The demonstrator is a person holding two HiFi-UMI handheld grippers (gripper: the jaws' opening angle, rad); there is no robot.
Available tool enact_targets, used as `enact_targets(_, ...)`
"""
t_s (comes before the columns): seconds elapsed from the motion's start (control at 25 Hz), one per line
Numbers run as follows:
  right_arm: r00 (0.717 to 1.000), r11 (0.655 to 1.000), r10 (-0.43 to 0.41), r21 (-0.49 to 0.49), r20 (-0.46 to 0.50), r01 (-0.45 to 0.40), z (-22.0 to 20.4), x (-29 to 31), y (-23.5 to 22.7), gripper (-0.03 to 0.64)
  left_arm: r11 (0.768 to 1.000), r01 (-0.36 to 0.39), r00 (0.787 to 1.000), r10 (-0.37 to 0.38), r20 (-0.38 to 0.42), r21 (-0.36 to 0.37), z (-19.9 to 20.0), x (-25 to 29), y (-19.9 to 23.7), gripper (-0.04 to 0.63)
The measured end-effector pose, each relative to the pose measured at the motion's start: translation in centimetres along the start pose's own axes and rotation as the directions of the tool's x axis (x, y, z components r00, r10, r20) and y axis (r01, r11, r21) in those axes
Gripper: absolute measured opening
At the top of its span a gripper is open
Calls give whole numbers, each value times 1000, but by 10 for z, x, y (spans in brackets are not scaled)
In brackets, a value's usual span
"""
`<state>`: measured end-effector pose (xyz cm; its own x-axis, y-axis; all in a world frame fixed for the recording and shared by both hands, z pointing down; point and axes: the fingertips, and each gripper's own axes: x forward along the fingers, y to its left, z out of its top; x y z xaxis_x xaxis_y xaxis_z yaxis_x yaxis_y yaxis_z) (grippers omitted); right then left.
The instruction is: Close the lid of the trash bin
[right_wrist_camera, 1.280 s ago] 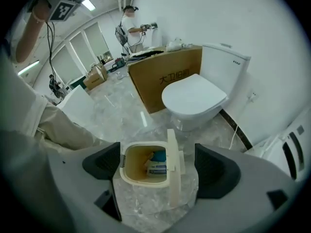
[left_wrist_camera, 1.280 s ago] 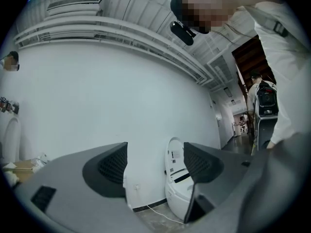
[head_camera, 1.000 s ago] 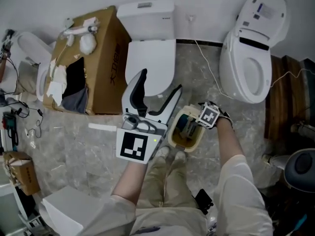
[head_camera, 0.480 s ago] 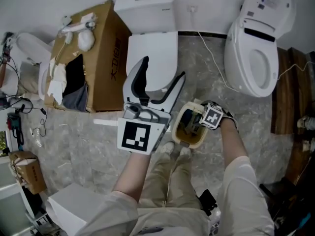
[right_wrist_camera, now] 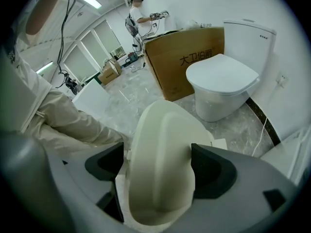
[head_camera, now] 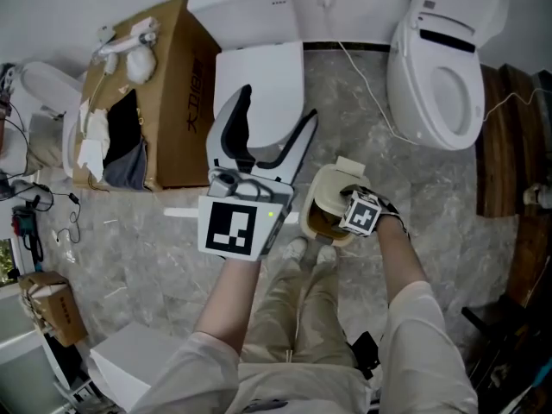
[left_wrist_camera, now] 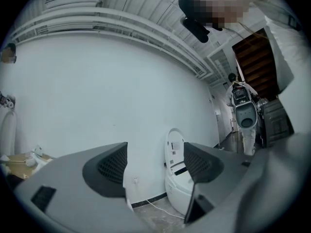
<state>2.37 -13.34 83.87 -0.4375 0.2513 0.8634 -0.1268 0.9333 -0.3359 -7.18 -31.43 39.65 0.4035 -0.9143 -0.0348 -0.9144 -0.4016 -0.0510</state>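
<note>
Mid-close: right gripper (right_wrist_camera: 158, 165) jaws wide either side of the lid (right_wrist_camera: 163, 130), maybe just touching, left gripper (left_wrist_camera: 155, 164) gaping and empty, so next I tip it down onto the bin (head_camera: 308, 216).

The trash bin (head_camera: 323, 198) stands on the floor (head_camera: 414, 197) just ahead of the person's shoes (head_camera: 306, 250) and in front of the closed toilet (head_camera: 259, 67). A cardboard box (head_camera: 177, 102) is beside that toilet on its left, and an open toilet (head_camera: 435, 76) is well off to the right. The right hand-held gripper (head_camera: 336, 207) is over the bin with the lid (right_wrist_camera: 163, 149) between its jaws, and the left hand-held gripper (head_camera: 274, 119) hangs above the closed toilet.
</note>
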Motion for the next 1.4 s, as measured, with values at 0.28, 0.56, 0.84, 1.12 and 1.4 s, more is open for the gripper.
enact_targets(0.28, 1000, 1000, 23, 13, -14, -23, -17, 45, 36, 446, 1000, 2, 1000, -2, -14, 11, -21, -19, -5, 337)
enact_targets(0.56, 999, 999, 37, 20, -16, -36, -32, 83, 48, 439, 1000, -3, 999, 3, -32, 25, -50, -33, -2, 337)
enact_targets(0.84, 997, 998, 63, 30, -32, -62, -42, 106, 53, 426, 1000, -15, 1000, 15, 13, 1, -50, -28, 0, 337)
enact_targets(1.12, 995, 996, 88, 20, -56, -87, -52, 121, 55, 426, 999, -26, 1000, 25, 19, 47, -54, -24, 11, 337)
enact_targets(1.4, 996, 996, 82, 38, -19, -82, -52, 123, 55, 413, 999, -38, 999, 38, 12, 36, -60, -20, 17, 337)
